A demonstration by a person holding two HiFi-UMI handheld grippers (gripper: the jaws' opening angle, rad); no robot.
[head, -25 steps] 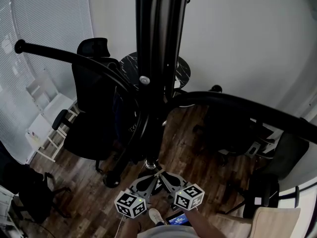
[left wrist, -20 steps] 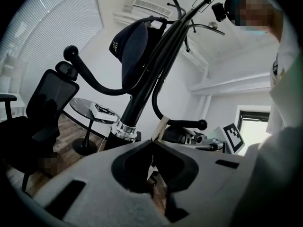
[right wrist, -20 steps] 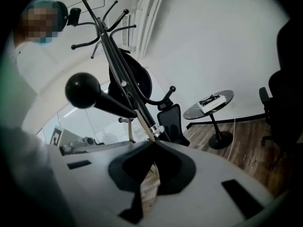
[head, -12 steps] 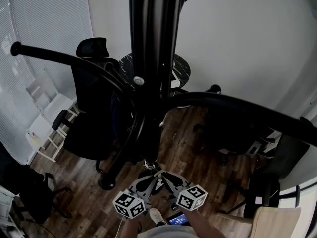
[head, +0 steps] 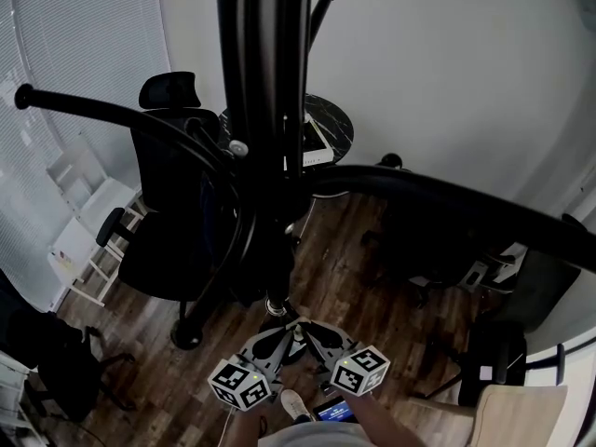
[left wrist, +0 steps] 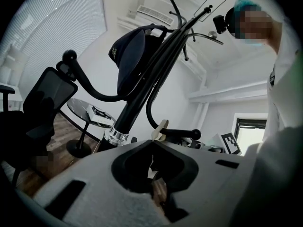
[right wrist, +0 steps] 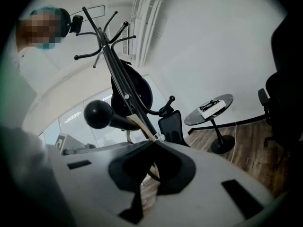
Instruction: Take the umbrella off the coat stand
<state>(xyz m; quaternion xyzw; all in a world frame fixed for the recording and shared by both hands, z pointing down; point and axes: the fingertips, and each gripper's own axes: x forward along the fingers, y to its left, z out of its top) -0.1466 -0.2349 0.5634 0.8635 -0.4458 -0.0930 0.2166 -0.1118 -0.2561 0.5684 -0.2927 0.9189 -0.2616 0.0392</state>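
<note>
Left gripper (left wrist: 151,144): your jaws are pressed together on a tan strap (left wrist: 161,126), which rises from their tips at centre frame against a ball-ended arm (left wrist: 182,134) of the coat stand (head: 265,110). Right gripper (right wrist: 154,141), just right of it low in the head view: jaws closed on the same strap. Umbrella: can't be told apart from the stand's black tubes, centre frame above both grippers.
</note>
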